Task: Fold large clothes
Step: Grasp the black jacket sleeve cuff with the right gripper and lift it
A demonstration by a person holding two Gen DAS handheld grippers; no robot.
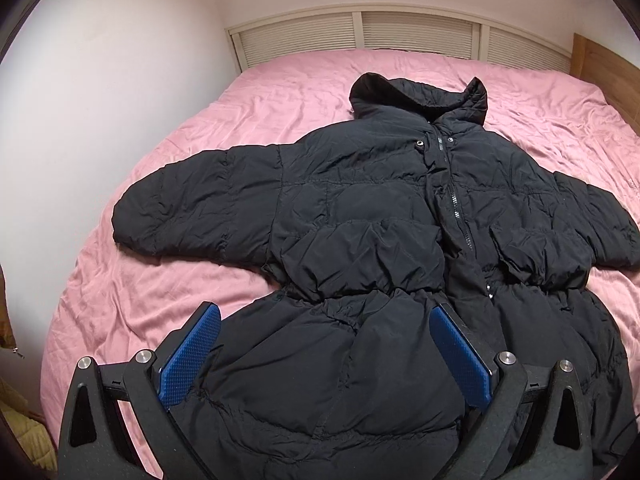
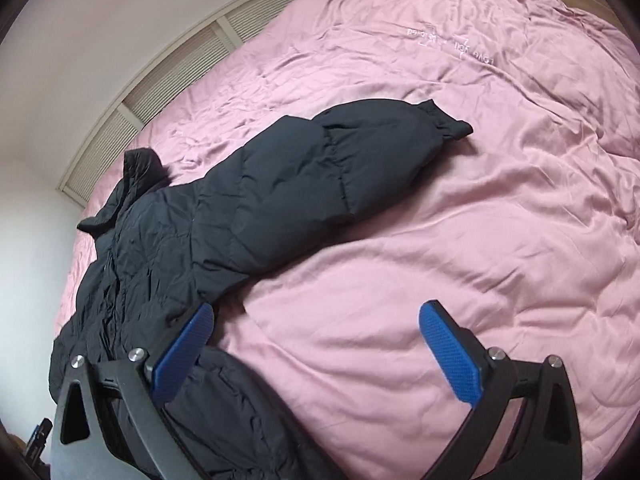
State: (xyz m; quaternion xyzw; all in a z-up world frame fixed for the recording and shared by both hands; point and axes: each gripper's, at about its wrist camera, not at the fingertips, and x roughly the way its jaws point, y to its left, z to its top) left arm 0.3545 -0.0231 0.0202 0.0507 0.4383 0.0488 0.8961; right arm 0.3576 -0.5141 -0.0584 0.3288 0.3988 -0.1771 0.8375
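Observation:
A black puffer coat [image 1: 360,208] lies face up and spread flat on the pink bed [image 1: 160,184], hood toward the headboard, both sleeves stretched sideways, zipper partly open. My left gripper [image 1: 326,316] hovers open over the coat's lower left skirt, blue pads wide apart with nothing between them. In the right wrist view the same coat [image 2: 224,208] runs diagonally, its right sleeve [image 2: 384,148] pointing out over the pink bedcover [image 2: 460,240]. My right gripper [image 2: 316,312] is open above the coat's right edge near the waist; its left finger is over the fabric, its right one over the bedcover.
A slatted cream headboard [image 1: 360,32] backs the bed against a white wall. A wooden panel [image 1: 600,60] stands at the right of the headboard. The bedcover is wrinkled, with pale embroidered lettering [image 2: 452,44] on the far right side. Bare bedcover surrounds the coat.

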